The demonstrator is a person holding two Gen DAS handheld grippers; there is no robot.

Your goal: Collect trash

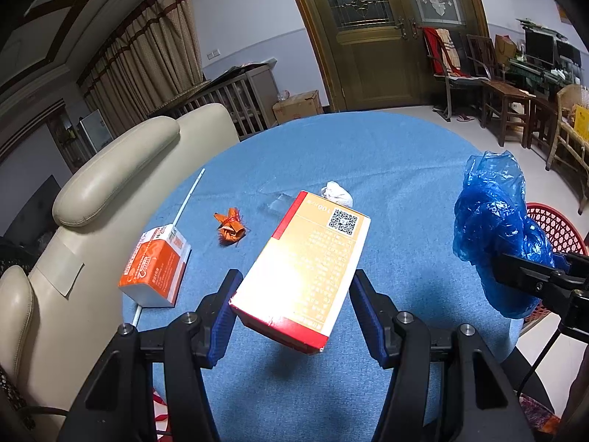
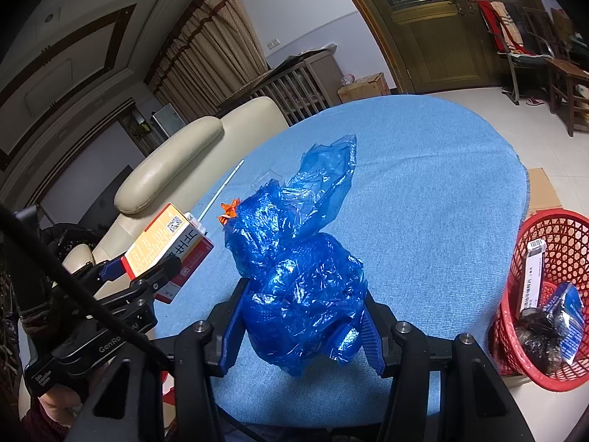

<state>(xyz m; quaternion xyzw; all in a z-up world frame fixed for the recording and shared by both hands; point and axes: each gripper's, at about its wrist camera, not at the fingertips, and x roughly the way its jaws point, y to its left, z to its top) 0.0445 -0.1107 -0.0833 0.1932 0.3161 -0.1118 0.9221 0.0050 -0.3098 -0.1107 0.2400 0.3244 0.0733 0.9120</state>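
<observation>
My left gripper [image 1: 294, 305] is shut on an orange and red carton box [image 1: 302, 269], held tilted above the blue-clothed round table [image 1: 368, 147]. The right wrist view shows that same box [image 2: 158, 243] at the left. A crumpled blue plastic bag [image 2: 302, 287] bulges up between the pads of my right gripper [image 2: 303, 328], which is shut on it. On the cloth lie a small orange drink carton [image 1: 156, 261] with a white straw, an orange crumpled wrapper [image 1: 230, 226], a white paper wad [image 1: 337, 193] and a clear plastic scrap [image 1: 278, 202].
A red mesh basket [image 2: 545, 243] stands on the floor off the table's right edge, with a box, a packet and a dark bag inside. A cream leather armchair [image 1: 110, 176] hugs the table's left side. Flat cardboard [image 2: 541, 188] lies beyond the basket. Wooden chairs stand at the far right.
</observation>
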